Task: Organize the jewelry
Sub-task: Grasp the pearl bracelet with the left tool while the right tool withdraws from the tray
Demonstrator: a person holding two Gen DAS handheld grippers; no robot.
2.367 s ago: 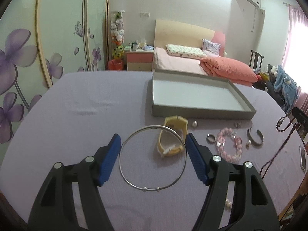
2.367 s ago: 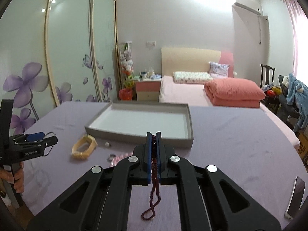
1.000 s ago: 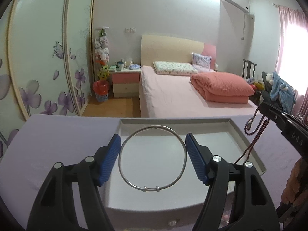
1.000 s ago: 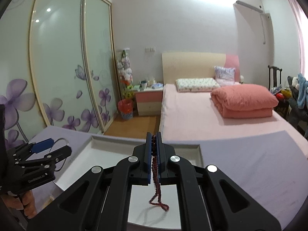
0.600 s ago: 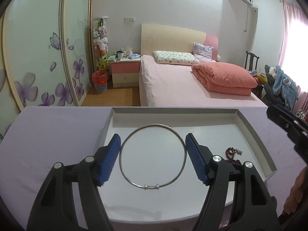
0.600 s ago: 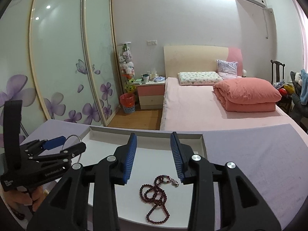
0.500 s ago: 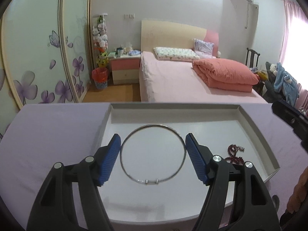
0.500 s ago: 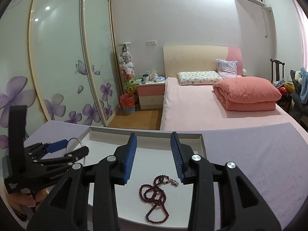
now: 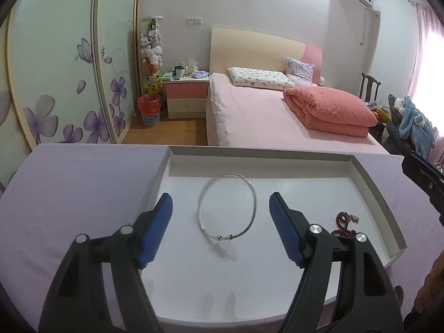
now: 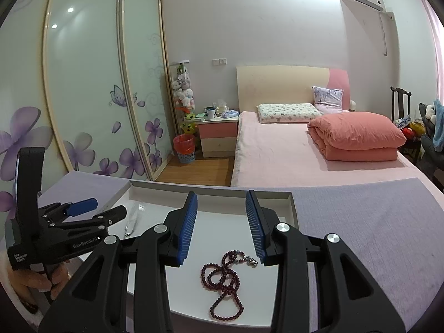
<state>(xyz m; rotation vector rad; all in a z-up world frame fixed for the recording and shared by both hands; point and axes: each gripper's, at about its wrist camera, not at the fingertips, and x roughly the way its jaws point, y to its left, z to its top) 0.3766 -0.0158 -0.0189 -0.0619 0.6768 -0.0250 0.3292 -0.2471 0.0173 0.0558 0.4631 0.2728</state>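
A thin silver hoop bangle point(image 9: 227, 206) lies flat on the white floor of the grey tray point(image 9: 277, 154), free between the blue pads of my left gripper point(image 9: 221, 208), which is open above the tray. A dark red bead necklace point(image 10: 223, 284) with a silver pendant lies coiled in the tray point(image 10: 211, 190); it also shows in the left wrist view point(image 9: 345, 224). My right gripper point(image 10: 221, 216) is open and empty just above the necklace. The left gripper point(image 10: 83, 211) shows at the left of the right wrist view, with the bangle point(image 10: 131, 219) seen edge-on beside it.
The tray sits on a table with a lilac cloth point(image 9: 77, 188). A pink bed point(image 9: 277, 116), a bedside cabinet point(image 9: 187, 95) and floral sliding wardrobe doors point(image 9: 69, 83) stand beyond the table. The right gripper's black body point(image 9: 424, 176) reaches in at the right edge.
My left gripper has opened and let go of the silver bangle, which now lies in the tray. The right gripper stays open over the released necklace.
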